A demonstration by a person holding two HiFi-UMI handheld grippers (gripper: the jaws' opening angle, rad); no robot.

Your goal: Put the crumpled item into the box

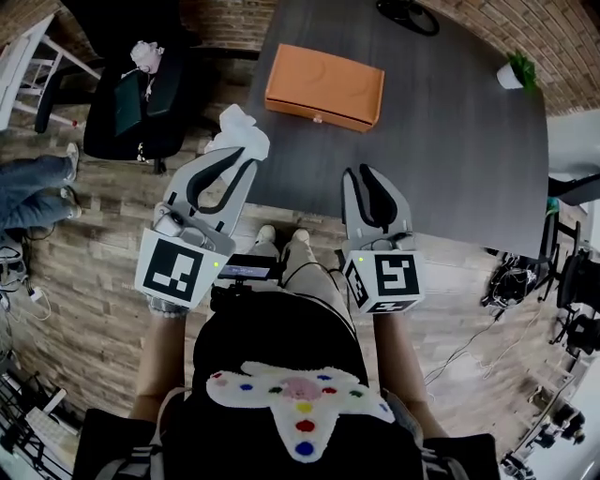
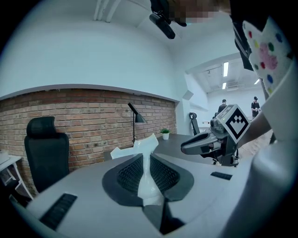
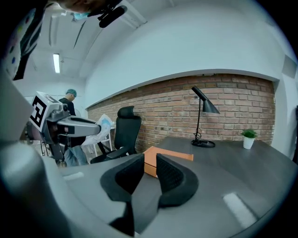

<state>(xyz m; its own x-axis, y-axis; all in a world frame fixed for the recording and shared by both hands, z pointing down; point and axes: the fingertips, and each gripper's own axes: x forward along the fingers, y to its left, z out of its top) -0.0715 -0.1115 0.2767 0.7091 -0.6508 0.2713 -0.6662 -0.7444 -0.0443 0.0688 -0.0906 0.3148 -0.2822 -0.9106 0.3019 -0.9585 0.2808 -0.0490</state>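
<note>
My left gripper [image 1: 242, 159] is shut on a white crumpled item [image 1: 239, 134], which sticks out past its tips just off the table's near left corner. In the left gripper view the item [image 2: 148, 173] is pinched between the two pads and fans out above them. The orange box [image 1: 325, 86] lies closed on the dark table [image 1: 450, 150], beyond and to the right of the item. My right gripper [image 1: 361, 174] hovers over the table's near edge. Its jaws [image 3: 150, 160] stand a little apart with nothing between them, and the box [image 3: 168, 156] shows beyond the gap.
A black office chair [image 1: 131, 94] with a small white object on it stands left of the table. A potted plant [image 1: 513, 71] and a lamp base [image 1: 408, 13] are at the table's far side. Someone's legs [image 1: 37, 183] are at the far left. Cables lie on the floor at right.
</note>
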